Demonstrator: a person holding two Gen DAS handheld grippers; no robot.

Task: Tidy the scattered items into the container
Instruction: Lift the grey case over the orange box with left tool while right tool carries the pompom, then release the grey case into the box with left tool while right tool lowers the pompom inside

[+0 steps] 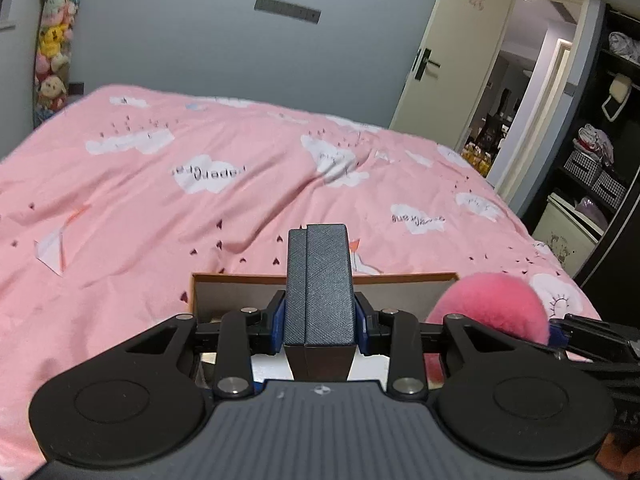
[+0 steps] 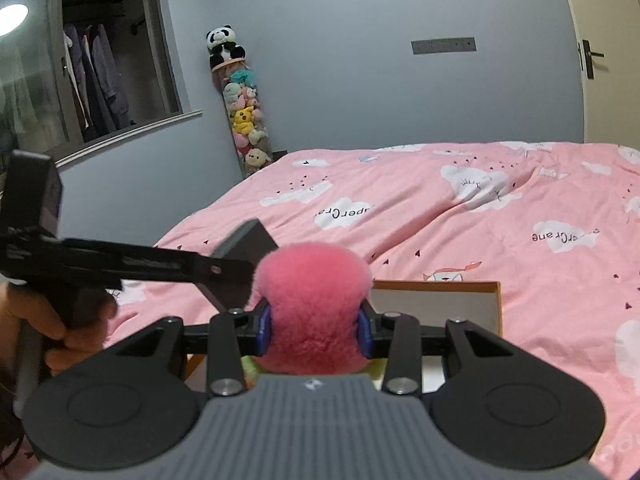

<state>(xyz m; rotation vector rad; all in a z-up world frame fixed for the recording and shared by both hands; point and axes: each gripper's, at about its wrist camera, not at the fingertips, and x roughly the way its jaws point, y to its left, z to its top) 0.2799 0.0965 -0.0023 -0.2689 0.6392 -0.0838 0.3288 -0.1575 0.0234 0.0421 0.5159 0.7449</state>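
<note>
My left gripper [image 1: 319, 326] is shut on a dark grey textured box [image 1: 320, 284] and holds it upright above an open cardboard container [image 1: 320, 278] with an orange rim that lies on the pink bed. My right gripper [image 2: 316, 326] is shut on a fluffy pink pom-pom ball [image 2: 314, 304], also held over the container [image 2: 440, 300]. In the left wrist view the pink ball [image 1: 492, 312] hangs to the right of the grey box. In the right wrist view the grey box [image 2: 248, 256] and the left gripper sit to the left of the ball.
The pink duvet [image 1: 200, 200] with white cloud prints covers the bed. A tall column of plush toys [image 2: 244, 120] stands against the grey wall. An open door [image 1: 440, 60] and dark shelves [image 1: 600, 140] are to the right of the bed.
</note>
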